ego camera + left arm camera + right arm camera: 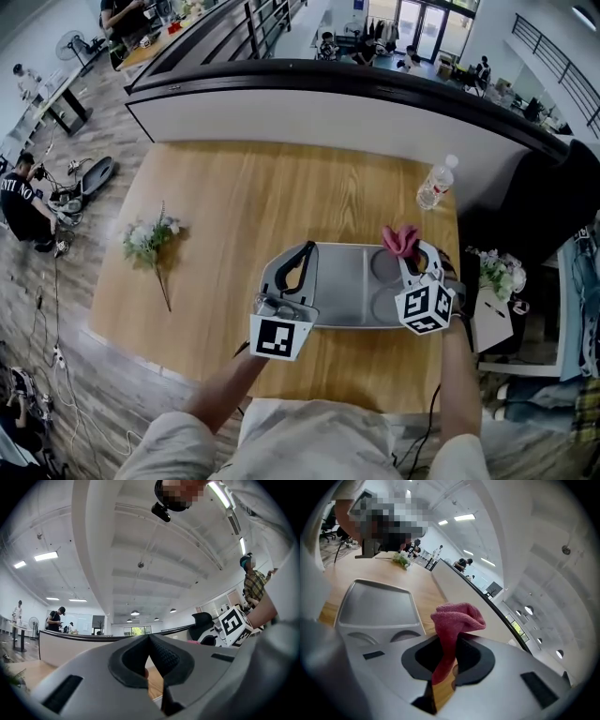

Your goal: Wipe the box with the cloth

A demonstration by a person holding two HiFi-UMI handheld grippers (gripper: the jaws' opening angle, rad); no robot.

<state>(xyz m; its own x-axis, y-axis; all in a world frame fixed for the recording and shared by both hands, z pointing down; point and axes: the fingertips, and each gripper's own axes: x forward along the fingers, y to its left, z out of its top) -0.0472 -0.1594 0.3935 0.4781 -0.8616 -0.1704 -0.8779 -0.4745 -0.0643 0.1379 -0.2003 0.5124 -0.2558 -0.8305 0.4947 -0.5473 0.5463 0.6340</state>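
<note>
Evidently readied for wiping, the right gripper (450,641) pinches the pink cloth (457,618) over the grey compartmented box (349,281); the left gripper (149,640), jaws together and empty, probably steadies its opposite end.

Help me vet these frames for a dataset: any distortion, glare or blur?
Head view: evenly lit, sharp, fisheye bows the counter. Left gripper view: ceiling lights glare mildly, close jaws look soft. Right gripper view: cloth crisp, dark vignette at corners, mosaic patch top left.
</note>
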